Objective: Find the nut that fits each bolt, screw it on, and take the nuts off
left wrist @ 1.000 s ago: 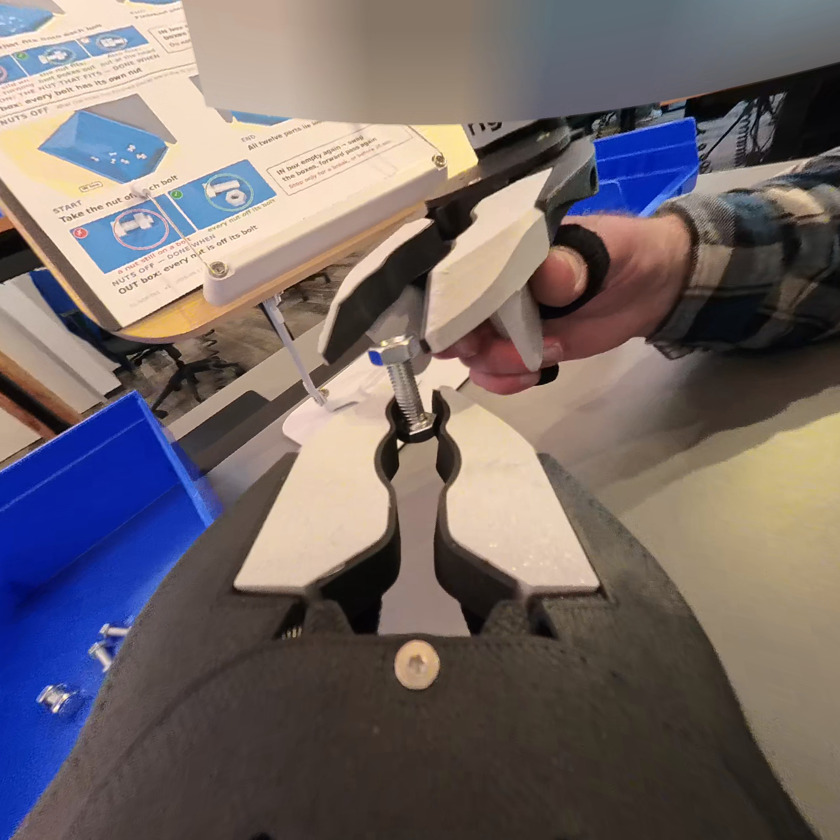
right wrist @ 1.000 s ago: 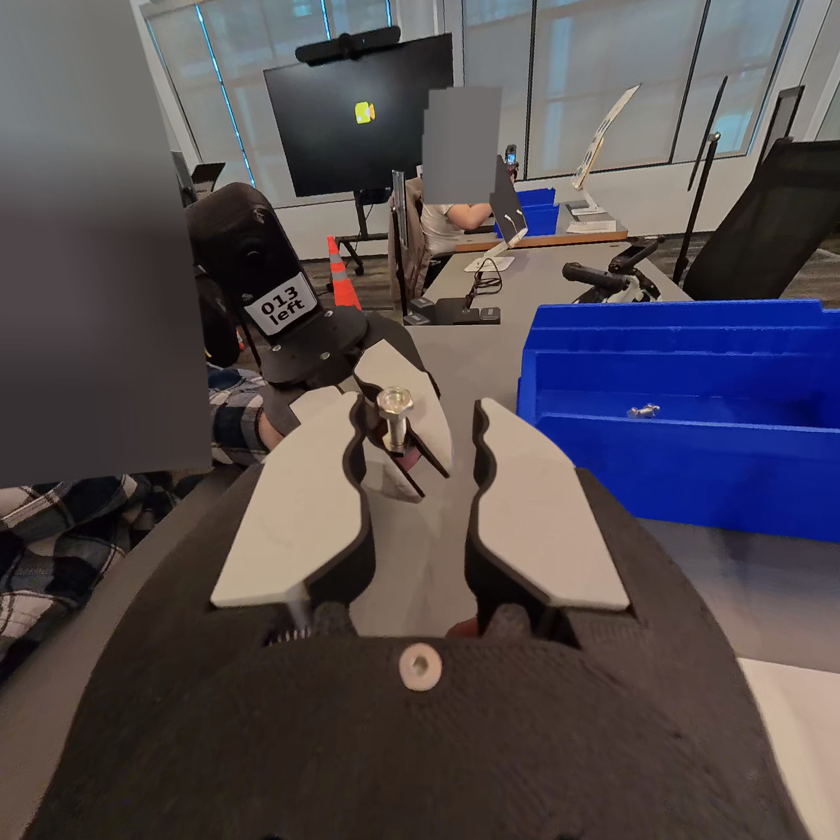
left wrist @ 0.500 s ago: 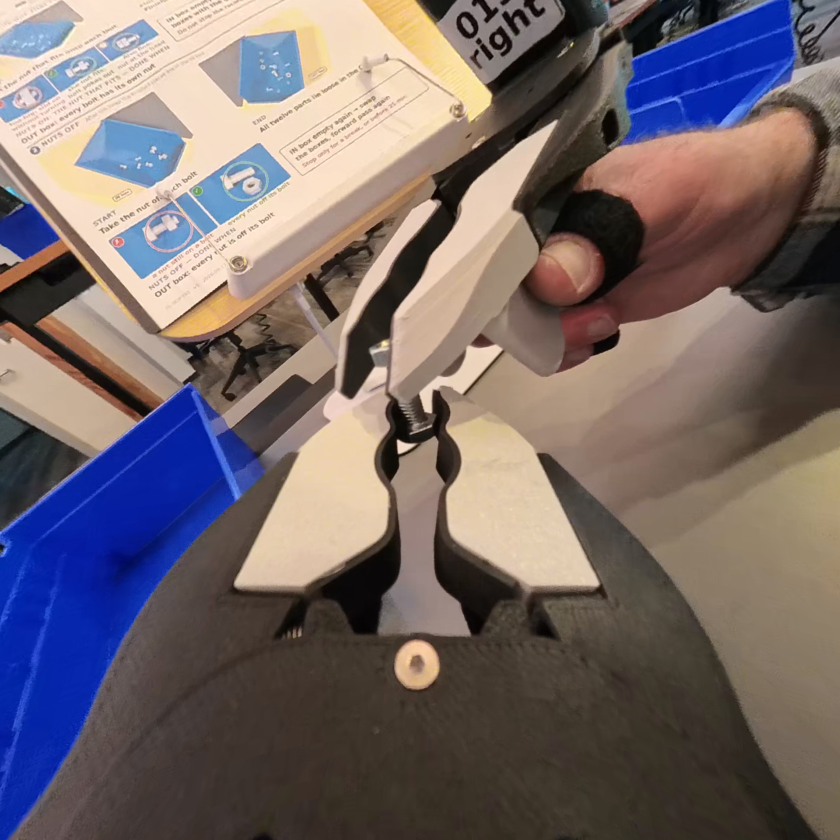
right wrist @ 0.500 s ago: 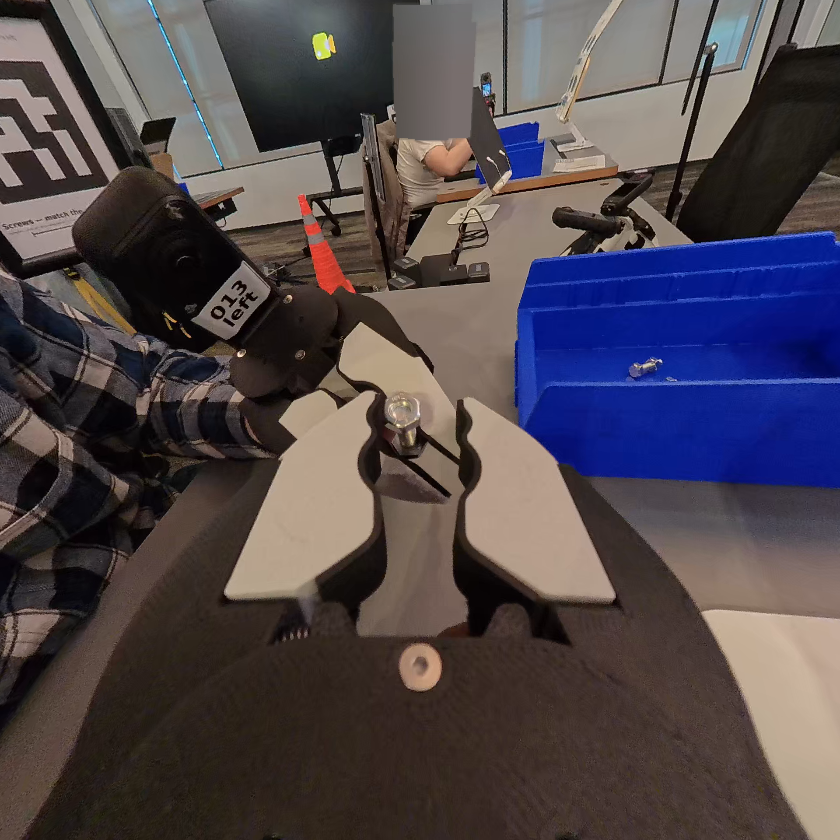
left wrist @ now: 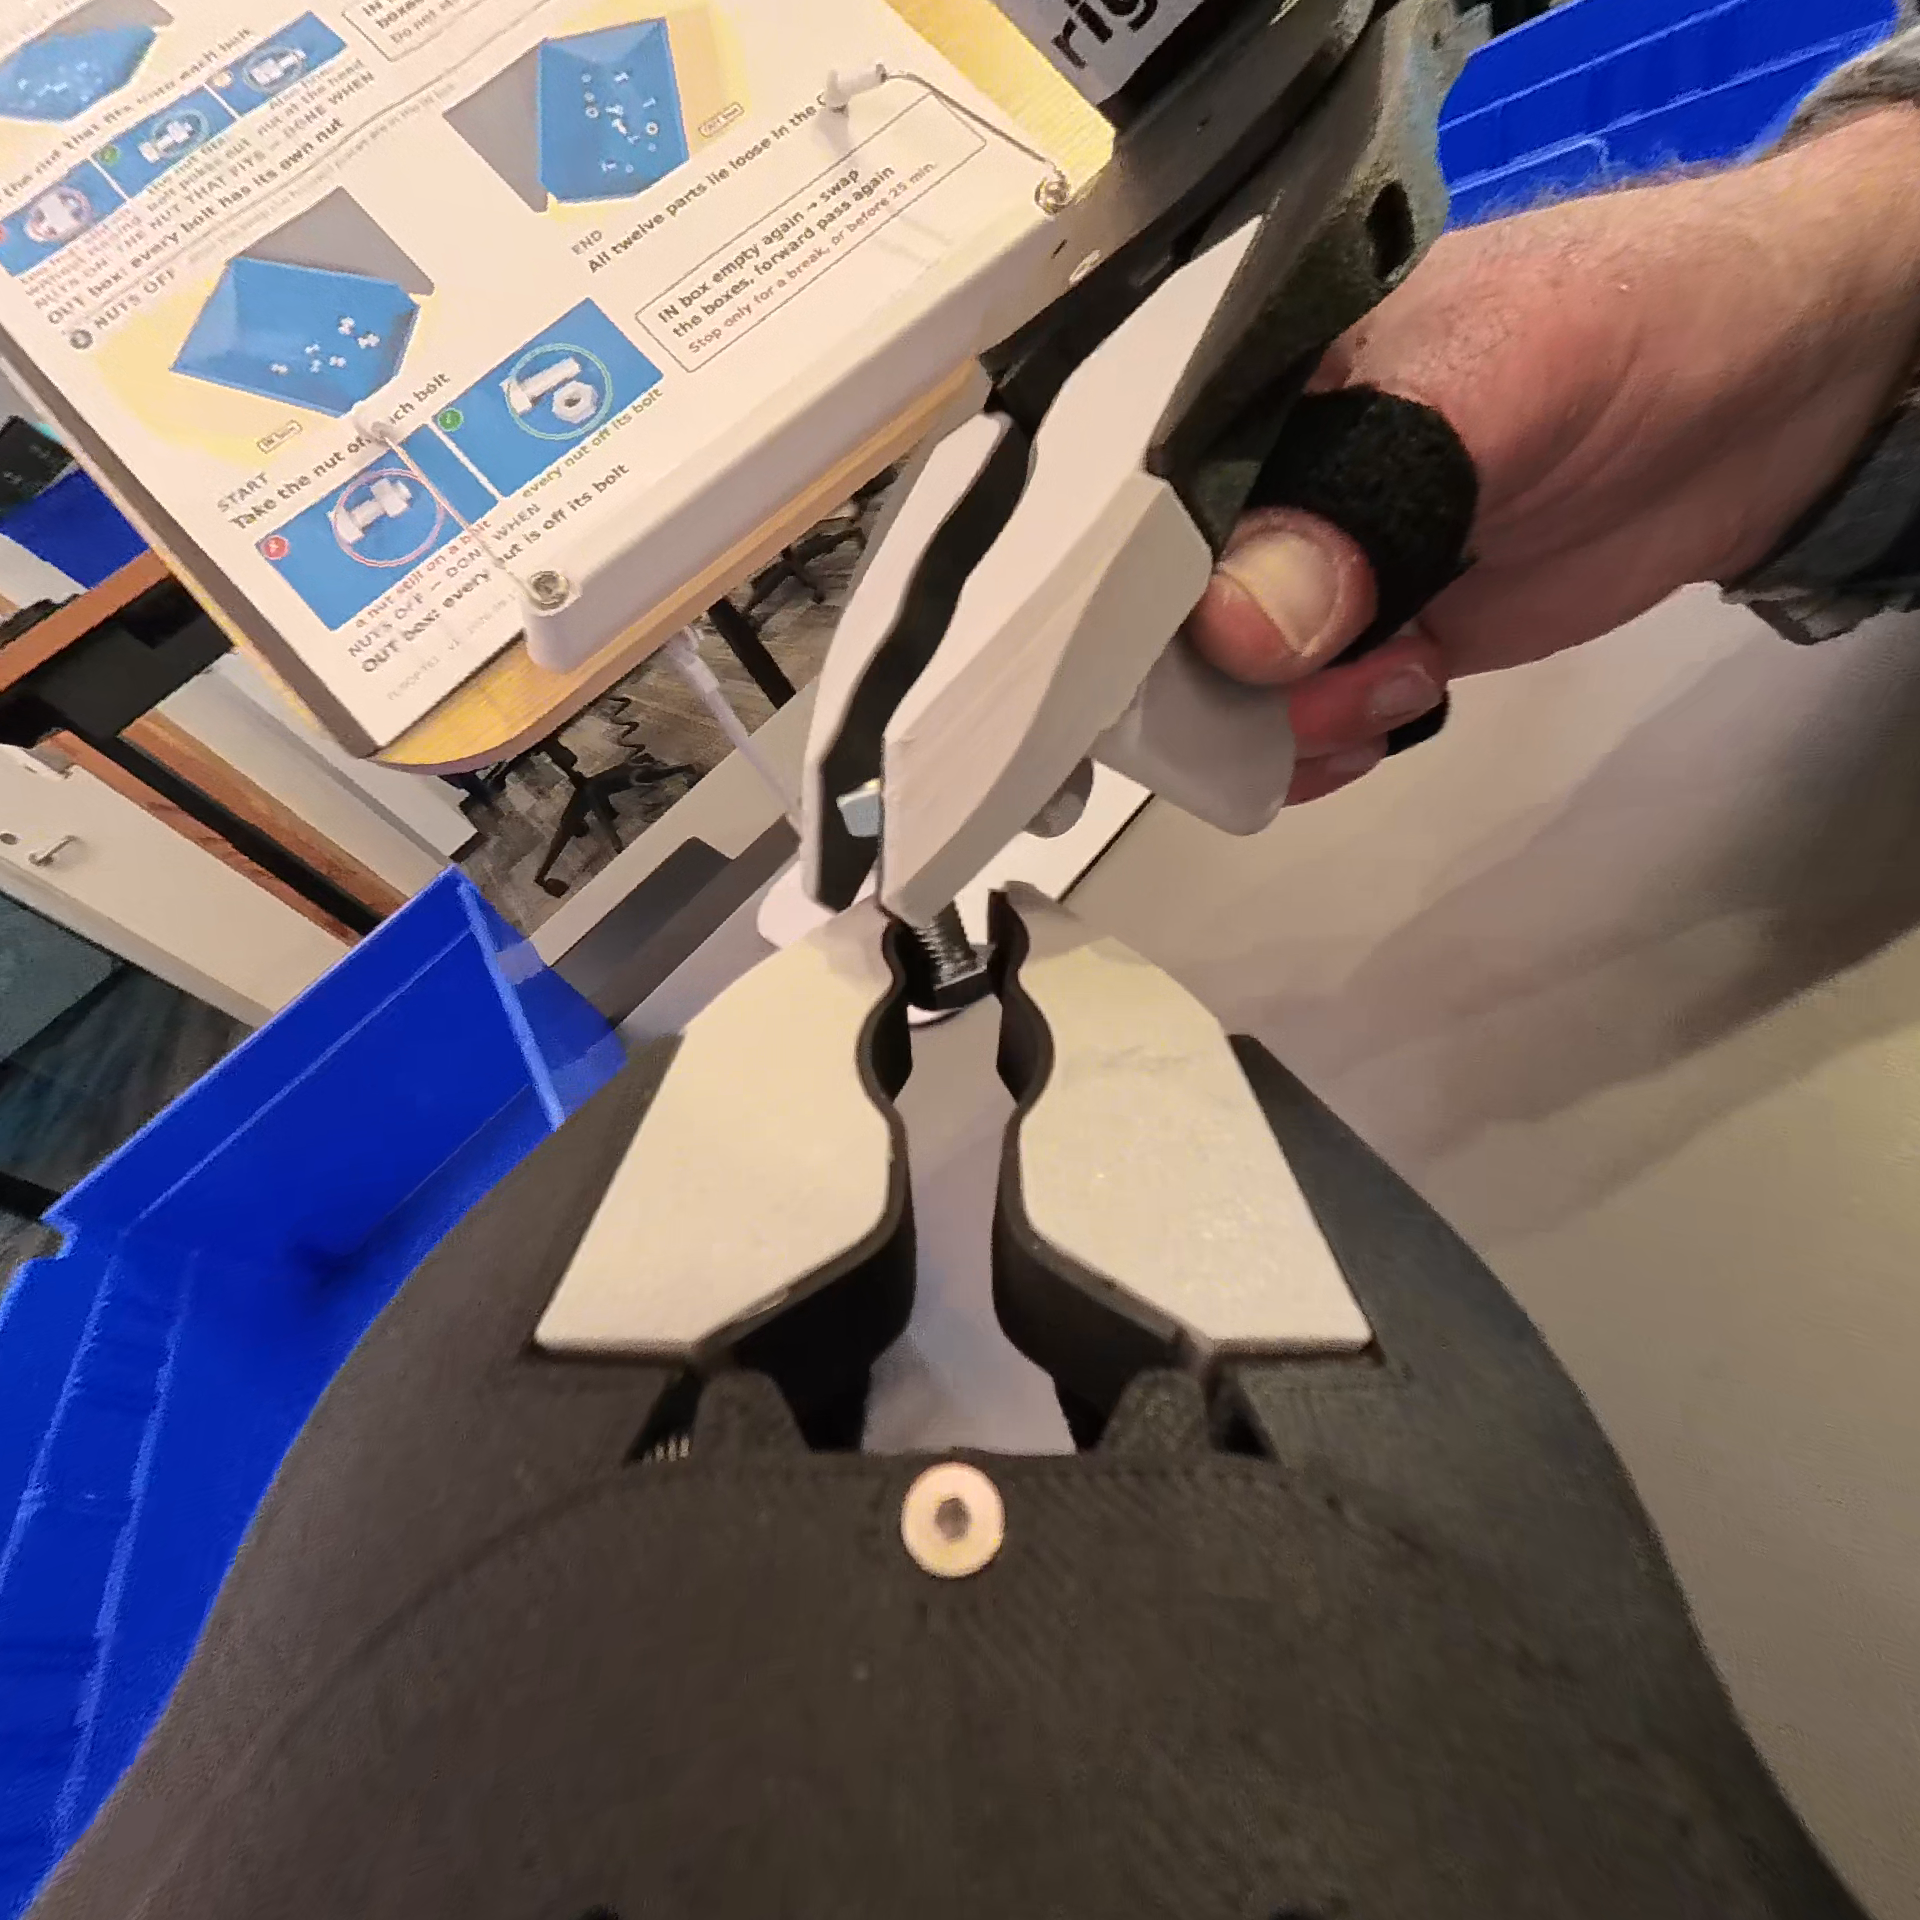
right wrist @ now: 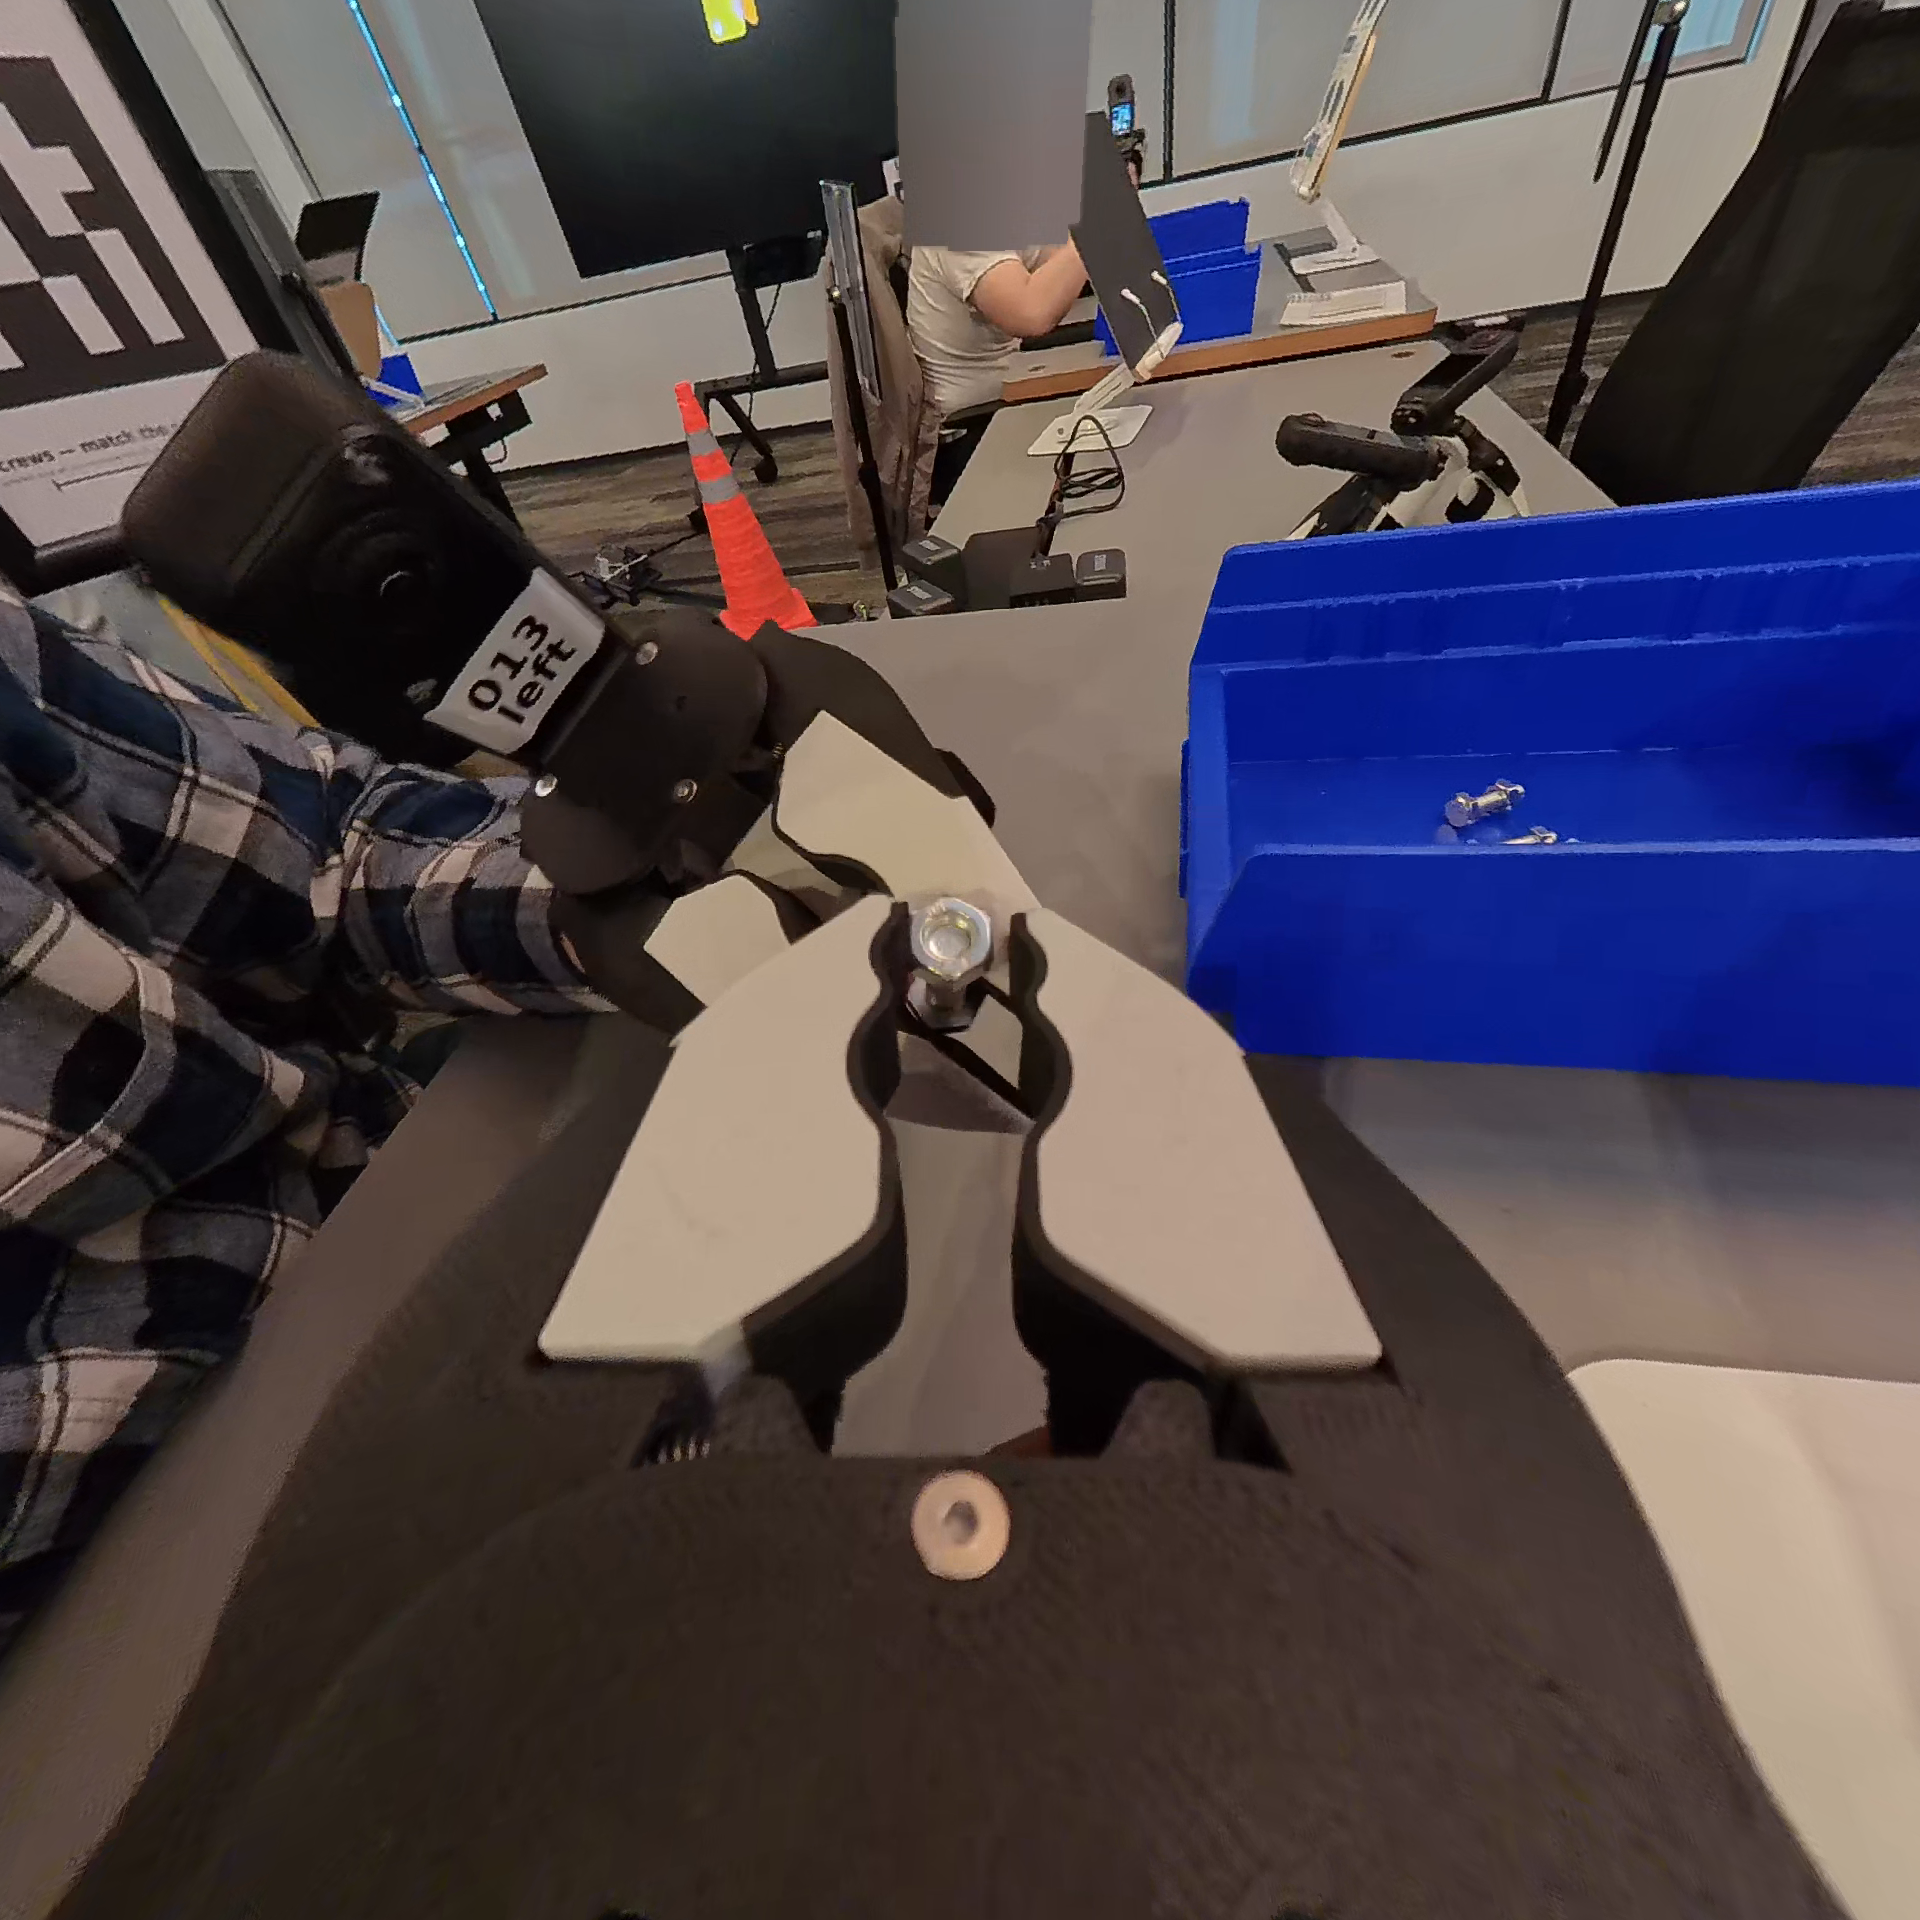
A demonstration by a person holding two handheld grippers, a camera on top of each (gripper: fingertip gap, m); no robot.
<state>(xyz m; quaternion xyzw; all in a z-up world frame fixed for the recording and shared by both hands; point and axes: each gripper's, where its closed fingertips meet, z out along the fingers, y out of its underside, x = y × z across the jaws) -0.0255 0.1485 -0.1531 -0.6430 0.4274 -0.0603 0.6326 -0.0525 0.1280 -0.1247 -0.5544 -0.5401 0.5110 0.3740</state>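
My left gripper (left wrist: 943, 940) is shut on a steel nut (left wrist: 961, 977) threaded on a bolt whose threaded shank (left wrist: 938, 932) rises out of the jaws. The right gripper (left wrist: 857, 883), held by a hand (left wrist: 1558, 468), comes down over the bolt from above. In the right wrist view the hex bolt head (right wrist: 949, 943) stands between my right gripper's (right wrist: 951, 935) fingertips. The jaws are narrow around it, with a thin gap still showing on the right side. The left gripper's fingers (right wrist: 883, 810) lie under the head.
A blue bin (right wrist: 1558, 935) at the right holds bolts with nuts (right wrist: 1484, 805). Another blue bin (left wrist: 312, 1143) stands at the left. An instruction board (left wrist: 520, 312) leans over the back of the grey table (left wrist: 1558, 1143). A plaid sleeve (right wrist: 208, 935) is at the left. Less than 4 cm separates the two grippers' tips.
The right gripper moved in over the bolt head and its jaws narrowed around it. The left gripper kept its hold on the nut.
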